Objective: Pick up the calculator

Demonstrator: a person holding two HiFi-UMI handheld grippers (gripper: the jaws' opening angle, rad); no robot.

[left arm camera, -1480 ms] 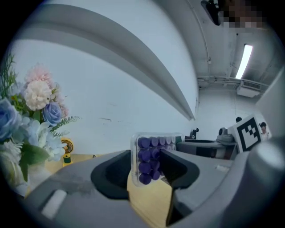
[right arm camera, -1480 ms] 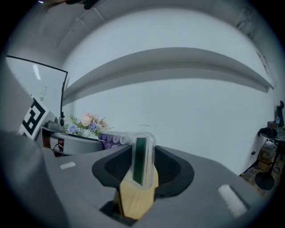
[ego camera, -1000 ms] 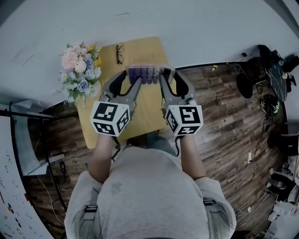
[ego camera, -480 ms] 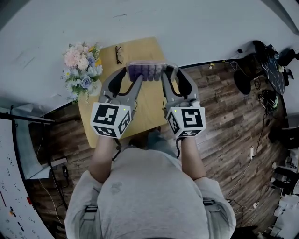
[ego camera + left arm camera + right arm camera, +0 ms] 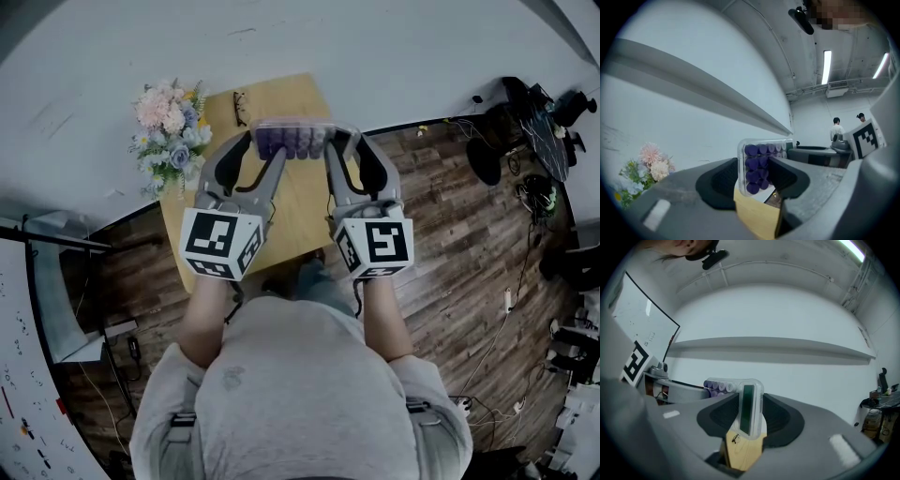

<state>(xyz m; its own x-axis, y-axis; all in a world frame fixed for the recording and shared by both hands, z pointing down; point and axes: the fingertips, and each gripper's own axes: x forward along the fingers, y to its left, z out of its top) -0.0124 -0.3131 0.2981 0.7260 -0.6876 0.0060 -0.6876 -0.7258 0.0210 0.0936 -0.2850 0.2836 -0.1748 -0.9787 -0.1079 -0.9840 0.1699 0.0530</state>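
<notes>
The calculator (image 5: 292, 141) is up in the air over the wooden table (image 5: 291, 220). The left tool (image 5: 266, 150) pinches its end with the purple keys, at 9 o'clock. The right tool (image 5: 330, 148) pinches the screen end, at 3 o'clock. From the calculator, the flowers (image 5: 169, 136) are at 9 o'clock and the glasses (image 5: 240, 108) at 10 o'clock.

The person wears a pale grey short-sleeved shirt (image 5: 300, 394), with dark straps (image 5: 180, 418) and buckles over both shoulders. The left tool (image 5: 259, 148) and right tool (image 5: 337, 148) are alike: curved grey shells, black padded linings inside the jaws, and a pale strip (image 5: 656, 213) stuck on the shell. Each carries a white cube (image 5: 221, 243) printed with black square markers, and a thin dark cable (image 5: 355, 292) hangs beneath.
</notes>
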